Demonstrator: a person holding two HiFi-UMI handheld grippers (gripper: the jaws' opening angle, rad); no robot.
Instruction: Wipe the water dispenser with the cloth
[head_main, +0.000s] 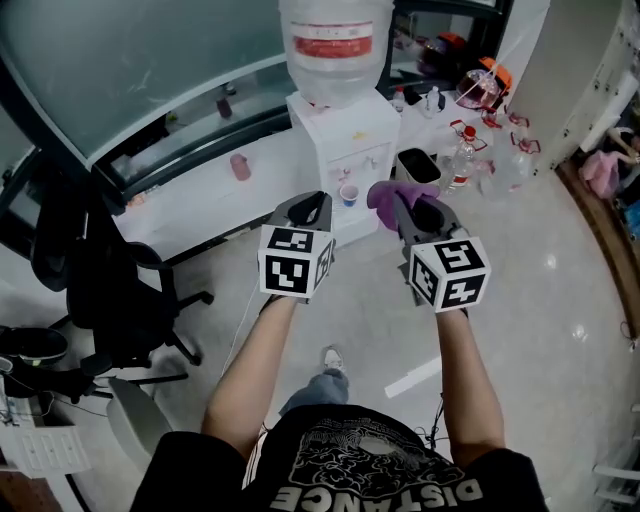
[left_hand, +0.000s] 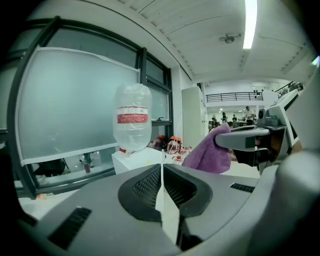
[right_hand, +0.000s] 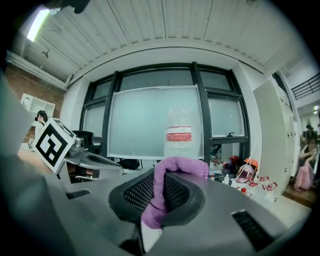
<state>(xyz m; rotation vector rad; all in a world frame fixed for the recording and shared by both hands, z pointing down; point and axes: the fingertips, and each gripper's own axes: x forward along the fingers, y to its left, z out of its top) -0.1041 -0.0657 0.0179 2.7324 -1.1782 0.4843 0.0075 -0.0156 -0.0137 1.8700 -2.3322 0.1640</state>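
The white water dispenser (head_main: 345, 150) stands against the wall ahead, a clear bottle (head_main: 334, 45) with a red label on top; the bottle (left_hand: 132, 122) also shows in the left gripper view and, behind the cloth, the bottle (right_hand: 179, 137) shows in the right gripper view. My right gripper (head_main: 406, 206) is shut on a purple cloth (head_main: 386, 199), held in the air a short way before the dispenser. The cloth (right_hand: 162, 192) runs between its jaws and folds over the top. My left gripper (head_main: 312, 209) hangs beside it, shut and empty, its jaws closed together (left_hand: 161, 192).
A black bin (head_main: 418, 166) and several bottles (head_main: 460, 160) stand right of the dispenser. A black office chair (head_main: 100, 290) is at the left. A frosted window (head_main: 120, 70) with a low ledge runs behind. A pink cup (head_main: 240, 166) sits on the ledge.
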